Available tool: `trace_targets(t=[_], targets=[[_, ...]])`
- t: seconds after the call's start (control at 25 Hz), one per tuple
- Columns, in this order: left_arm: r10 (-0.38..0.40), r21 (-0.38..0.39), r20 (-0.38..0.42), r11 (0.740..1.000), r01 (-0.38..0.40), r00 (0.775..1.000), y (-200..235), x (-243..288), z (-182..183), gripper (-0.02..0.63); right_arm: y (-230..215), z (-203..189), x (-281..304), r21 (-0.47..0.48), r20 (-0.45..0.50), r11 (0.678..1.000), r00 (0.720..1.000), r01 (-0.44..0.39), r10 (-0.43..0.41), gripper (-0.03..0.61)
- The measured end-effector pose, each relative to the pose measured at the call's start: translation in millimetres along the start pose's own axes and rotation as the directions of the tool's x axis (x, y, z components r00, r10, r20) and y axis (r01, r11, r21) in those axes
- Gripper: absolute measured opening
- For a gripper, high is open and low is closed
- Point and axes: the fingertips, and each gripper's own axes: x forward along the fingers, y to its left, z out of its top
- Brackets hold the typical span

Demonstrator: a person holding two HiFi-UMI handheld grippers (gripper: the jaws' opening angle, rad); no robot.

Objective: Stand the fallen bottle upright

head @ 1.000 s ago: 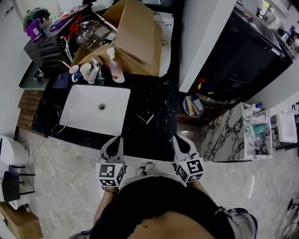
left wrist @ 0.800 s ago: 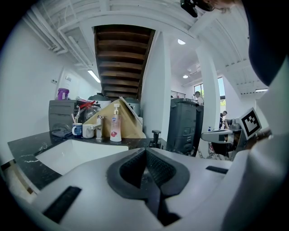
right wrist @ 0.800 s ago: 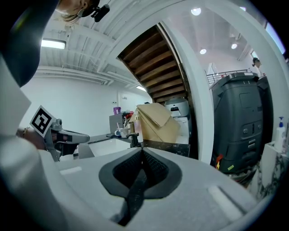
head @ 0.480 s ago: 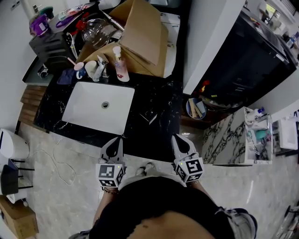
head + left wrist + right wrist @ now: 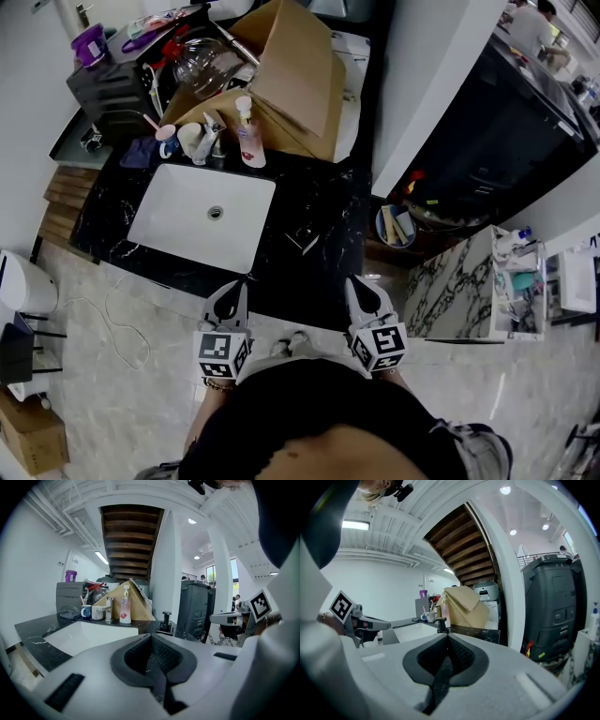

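A small dark pump-top bottle [image 5: 302,234] sits on the black marble counter [image 5: 319,272], right of the white sink [image 5: 202,217]. It shows as a short black shape in the left gripper view [image 5: 164,623] and in the right gripper view [image 5: 439,624]. Whether it lies or stands I cannot tell from above. A pink-labelled pump bottle [image 5: 248,131] stands upright behind the sink. My left gripper [image 5: 230,298] and right gripper [image 5: 364,295] hover at the counter's near edge, both shut and empty, well short of the dark bottle. Their jaws meet in the left gripper view [image 5: 151,639] and the right gripper view [image 5: 447,641].
A large cardboard box [image 5: 291,80] leans at the back of the counter. Mugs [image 5: 192,141] and a tap [image 5: 216,139] stand behind the sink, with a dish rack [image 5: 141,75] at the far left. A white pillar [image 5: 422,75] rises right of the counter; a bucket [image 5: 398,223] sits on the floor.
Both grippers stay where they were, shut. Only the head view has drifted a little, so the counter and sink sit slightly lower and further right in the picture.
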Motion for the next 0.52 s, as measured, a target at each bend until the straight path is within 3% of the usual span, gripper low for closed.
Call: trace_targets(t=[0.52], targets=[[0.004,0.005,0.019,1.0,-0.004,1.0,1.1,4.2,7.8,0.003,-0.2,3.9,3.6,-0.02,0.0,1.0,1.0,-0.009,0.009,0.005]])
